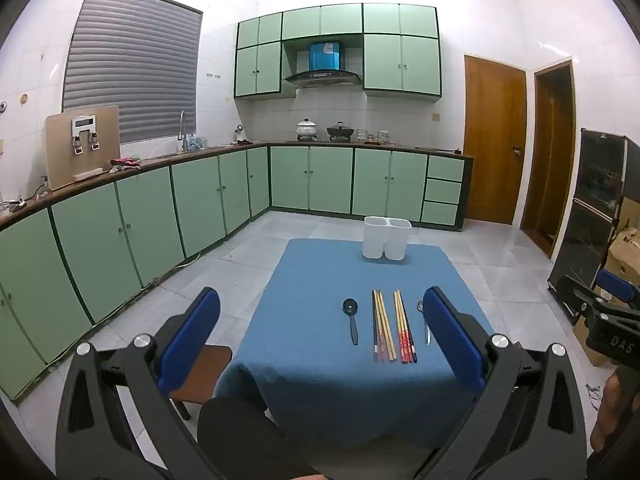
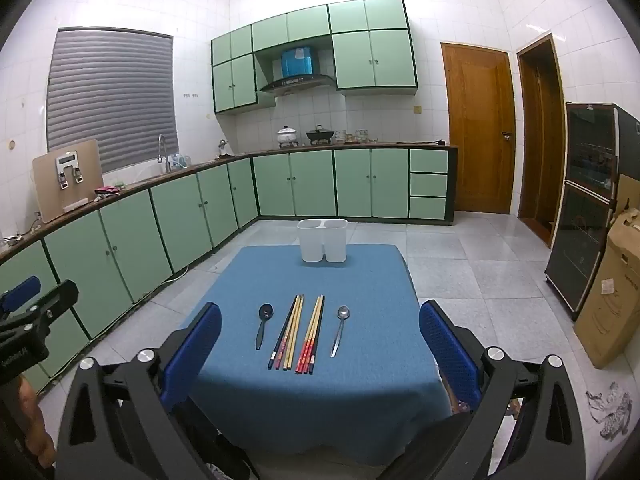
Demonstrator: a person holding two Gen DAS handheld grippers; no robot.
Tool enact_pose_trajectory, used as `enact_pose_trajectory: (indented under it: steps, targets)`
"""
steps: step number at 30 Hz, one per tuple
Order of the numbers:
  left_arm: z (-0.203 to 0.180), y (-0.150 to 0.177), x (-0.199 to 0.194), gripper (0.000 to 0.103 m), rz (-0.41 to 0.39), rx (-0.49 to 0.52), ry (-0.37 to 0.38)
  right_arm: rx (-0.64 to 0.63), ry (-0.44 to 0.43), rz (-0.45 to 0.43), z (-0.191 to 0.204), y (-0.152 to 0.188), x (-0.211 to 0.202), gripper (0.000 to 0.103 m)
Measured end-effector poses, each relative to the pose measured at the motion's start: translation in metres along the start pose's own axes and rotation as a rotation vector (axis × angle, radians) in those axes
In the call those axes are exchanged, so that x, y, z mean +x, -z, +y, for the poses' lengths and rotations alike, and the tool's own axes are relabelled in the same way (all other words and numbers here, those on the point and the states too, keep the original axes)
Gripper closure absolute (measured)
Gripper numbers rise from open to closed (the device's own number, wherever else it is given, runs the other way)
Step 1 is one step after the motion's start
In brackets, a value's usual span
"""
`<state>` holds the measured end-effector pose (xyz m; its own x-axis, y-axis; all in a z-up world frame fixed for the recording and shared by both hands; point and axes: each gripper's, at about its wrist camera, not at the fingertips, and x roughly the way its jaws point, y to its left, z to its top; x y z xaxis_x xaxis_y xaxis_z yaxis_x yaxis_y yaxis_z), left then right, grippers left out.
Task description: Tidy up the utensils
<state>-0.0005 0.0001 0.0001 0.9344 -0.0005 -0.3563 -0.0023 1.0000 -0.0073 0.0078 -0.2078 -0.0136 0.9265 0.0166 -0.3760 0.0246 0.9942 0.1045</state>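
Both tongs, left (image 1: 320,344) and right (image 2: 320,344), hang spread wide and empty over the counter (image 2: 248,408). Ahead lie a black spoon (image 2: 264,326), two chopstick bundles (image 2: 298,334) and a metal spoon (image 2: 340,330); the white two-cell holder (image 2: 322,240) stands at twelve o'clock. Best to pinch one handle mid-length, lift level, then drop it upright into a cell.

A home kitchen. Ahead of the tongs, beyond the table (image 2: 248,392): pale green base cabinets (image 2: 312,184) along two walls, matching wall cabinets (image 2: 372,44) above, a range hood (image 2: 298,80) over a hob with pots (image 2: 287,134). Off to the left: a sink tap (image 2: 162,152) under a shuttered window (image 2: 112,96). White tiled walls, tiled floor, wooden doors (image 2: 478,132) to the right.
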Motion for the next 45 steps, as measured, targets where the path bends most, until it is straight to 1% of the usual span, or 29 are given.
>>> enact_pose_trajectory:
  steps: [8, 9, 16, 24, 45]
  targets:
    - [0.0021, -0.0013, 0.0013, 0.005, 0.005, 0.001, 0.006, 0.001, 0.003, -0.002, -0.0008, 0.0009, 0.001, 0.006]
    - [0.0009, -0.0001, 0.0008, 0.005, 0.001, -0.001, -0.004, 0.001, 0.003, -0.001, -0.0008, 0.001, 0.0014, 0.006]
    - [0.0066, -0.0054, -0.0014, 0.005, 0.001, -0.003, -0.004, 0.0, 0.0, -0.005, -0.0008, 0.0009, 0.0004, 0.006]
    - [-0.0002, -0.0043, -0.0026, 0.005, -0.001, 0.0, -0.009, -0.001, 0.0, -0.006, -0.0008, 0.0008, 0.0004, 0.006]
    - [0.0029, -0.007, -0.0043, 0.005, -0.008, 0.002, -0.01, -0.003, 0.001, -0.01, -0.0001, -0.0012, 0.001, 0.006]
